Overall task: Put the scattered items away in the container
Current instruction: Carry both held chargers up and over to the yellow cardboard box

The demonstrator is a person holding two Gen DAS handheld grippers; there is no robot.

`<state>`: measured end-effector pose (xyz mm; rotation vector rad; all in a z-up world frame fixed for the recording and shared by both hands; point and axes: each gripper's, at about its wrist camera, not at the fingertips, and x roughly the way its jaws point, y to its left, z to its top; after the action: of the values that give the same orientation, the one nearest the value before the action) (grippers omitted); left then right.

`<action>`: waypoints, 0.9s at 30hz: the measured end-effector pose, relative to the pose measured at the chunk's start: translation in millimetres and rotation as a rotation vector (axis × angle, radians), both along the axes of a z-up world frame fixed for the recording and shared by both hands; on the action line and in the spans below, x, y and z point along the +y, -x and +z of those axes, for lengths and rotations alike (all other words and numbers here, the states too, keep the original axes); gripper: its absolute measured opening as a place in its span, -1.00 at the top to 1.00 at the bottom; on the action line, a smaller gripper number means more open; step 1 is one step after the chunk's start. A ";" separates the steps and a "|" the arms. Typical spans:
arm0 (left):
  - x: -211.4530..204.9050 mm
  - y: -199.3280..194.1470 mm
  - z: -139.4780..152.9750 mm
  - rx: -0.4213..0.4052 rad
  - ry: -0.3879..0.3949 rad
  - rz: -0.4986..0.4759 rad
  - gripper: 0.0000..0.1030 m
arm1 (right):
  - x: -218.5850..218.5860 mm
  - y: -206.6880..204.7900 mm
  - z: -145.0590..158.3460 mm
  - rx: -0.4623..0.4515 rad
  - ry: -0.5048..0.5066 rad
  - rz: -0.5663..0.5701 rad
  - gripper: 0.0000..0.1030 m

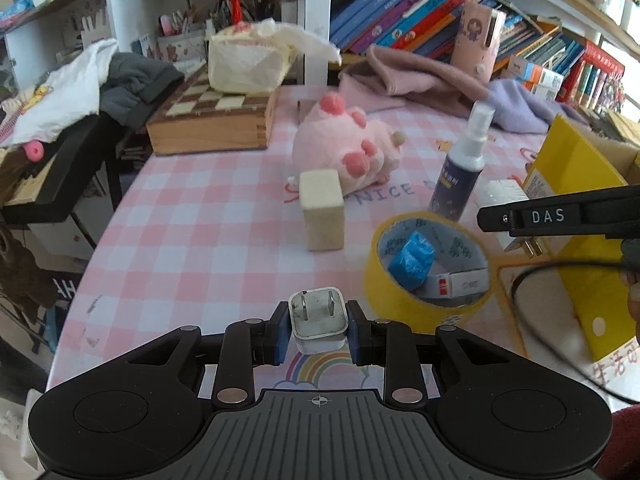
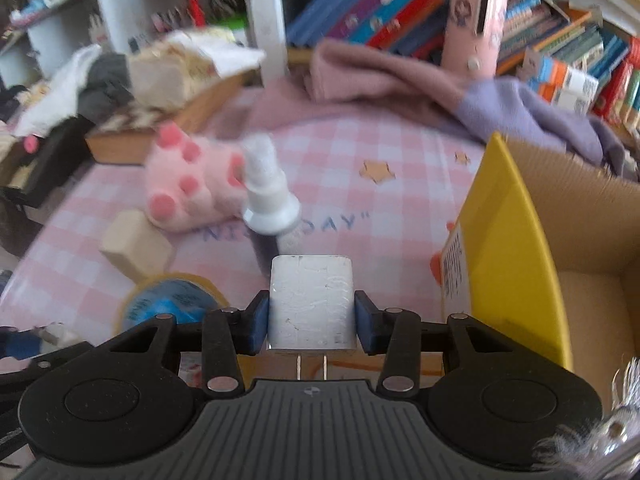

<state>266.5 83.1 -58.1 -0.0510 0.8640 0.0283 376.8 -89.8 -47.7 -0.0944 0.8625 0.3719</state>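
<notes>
My left gripper (image 1: 318, 330) is shut on a small white plug adapter (image 1: 318, 316), prongs facing away, just above the pink checked table (image 1: 192, 240). My right gripper (image 2: 312, 318) is shut on a larger white charger block (image 2: 312, 300), its prongs pointing back at the camera. That block hangs beside the yellow cardboard box (image 2: 508, 240), which is open on the right. Still on the table are a yellow tape roll (image 1: 424, 308) with a blue wad (image 1: 412, 260) inside, a spray bottle (image 1: 464, 160), a wooden block (image 1: 322, 208) and a pink plush (image 1: 344, 148).
A wooden chessboard box (image 1: 212, 120) with a tissue pack on it stands at the back left. Pink and purple cloths (image 2: 400, 76) lie along the bookshelf behind. A black cable (image 1: 540, 276) loops by the box. The table edge drops off at the left.
</notes>
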 end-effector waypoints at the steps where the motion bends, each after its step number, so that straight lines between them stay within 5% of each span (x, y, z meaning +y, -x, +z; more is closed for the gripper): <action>1: -0.8 1.3 3.7 -0.010 -0.001 -0.001 0.48 | -0.1 4.7 4.9 -0.010 -0.010 0.009 0.21; 12: -8.4 34.8 40.0 -0.118 0.007 -0.024 0.48 | -6.4 61.8 47.1 -0.159 -0.056 0.078 0.21; 18: -2.1 58.4 71.5 -0.183 -0.013 -0.055 0.48 | -14.2 94.9 71.5 -0.232 0.005 0.195 0.21; 27: 1.7 110.7 101.4 -0.263 0.011 -0.028 0.48 | -14.7 139.6 85.3 -0.213 -0.085 0.127 0.21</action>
<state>155.8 84.8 43.3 -0.0512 0.6021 -0.0097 237.1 -104.6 37.7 -0.1084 0.6309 0.5071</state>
